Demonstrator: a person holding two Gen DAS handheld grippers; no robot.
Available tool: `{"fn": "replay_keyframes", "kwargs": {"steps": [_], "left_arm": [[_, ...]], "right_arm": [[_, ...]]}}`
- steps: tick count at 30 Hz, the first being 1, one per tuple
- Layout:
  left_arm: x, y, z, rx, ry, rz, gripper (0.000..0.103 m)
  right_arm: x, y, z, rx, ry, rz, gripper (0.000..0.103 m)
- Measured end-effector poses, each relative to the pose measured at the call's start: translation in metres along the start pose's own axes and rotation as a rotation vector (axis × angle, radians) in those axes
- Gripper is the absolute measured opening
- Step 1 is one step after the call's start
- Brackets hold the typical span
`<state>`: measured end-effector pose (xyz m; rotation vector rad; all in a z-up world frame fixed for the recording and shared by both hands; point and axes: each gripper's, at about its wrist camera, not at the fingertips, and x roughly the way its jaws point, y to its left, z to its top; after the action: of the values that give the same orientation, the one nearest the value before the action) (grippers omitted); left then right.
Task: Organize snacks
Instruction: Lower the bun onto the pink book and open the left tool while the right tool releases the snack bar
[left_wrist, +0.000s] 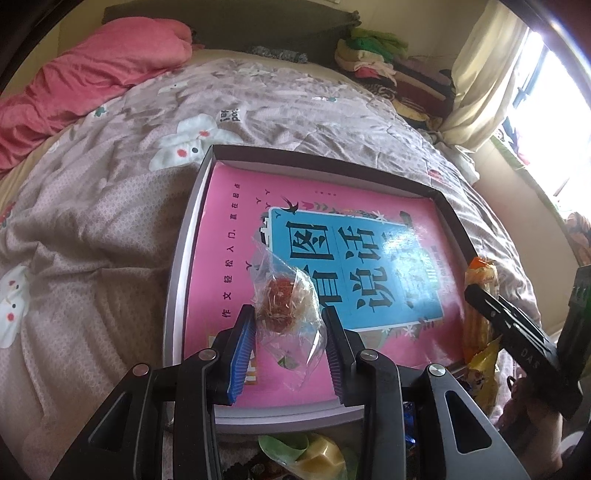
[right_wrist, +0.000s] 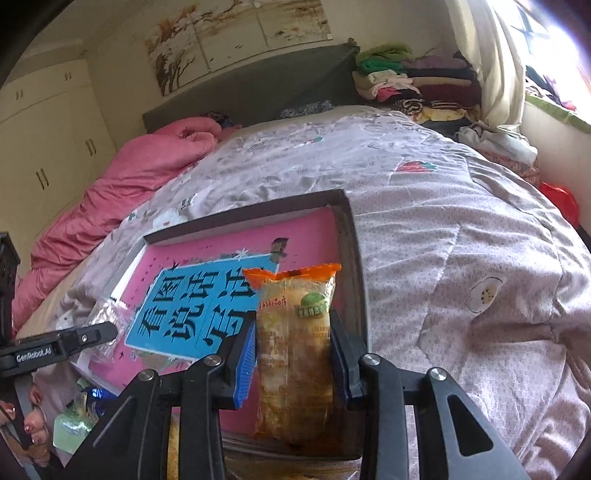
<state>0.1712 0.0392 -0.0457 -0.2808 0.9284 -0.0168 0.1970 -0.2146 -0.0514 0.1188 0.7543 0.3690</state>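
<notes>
Placing step. Left hand-held gripper (left_wrist: 290, 328) clenched on clear-bagged round snack (left_wrist: 286, 306); right hand-held gripper (right_wrist: 291, 347) clenched on orange-wrapped cake (right_wrist: 295, 350). Both over shallow box (left_wrist: 184, 236) mid-bed. Next: lower, release inside, apart.

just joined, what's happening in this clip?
A person is sorting snacks on a bed, one handheld tool per hand. The left tool is shut on a clear wrapper with a reddish-brown snack; the right tool is shut on a long orange-ended snack pack. Both are held over a shallow dark-rimmed box with a pink book inside. More snacks sit near the box's close edge.
</notes>
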Motion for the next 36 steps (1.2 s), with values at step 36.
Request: {"fn": "replay_keyframes", "kwargs": {"steps": [36], "left_arm": [[0.002, -0.005, -0.008, 0.044, 0.024, 0.071, 0.046]], "right_arm": [[-0.018, -0.022, -0.003, 0.063, -0.018, 0.086, 0.036]]}}
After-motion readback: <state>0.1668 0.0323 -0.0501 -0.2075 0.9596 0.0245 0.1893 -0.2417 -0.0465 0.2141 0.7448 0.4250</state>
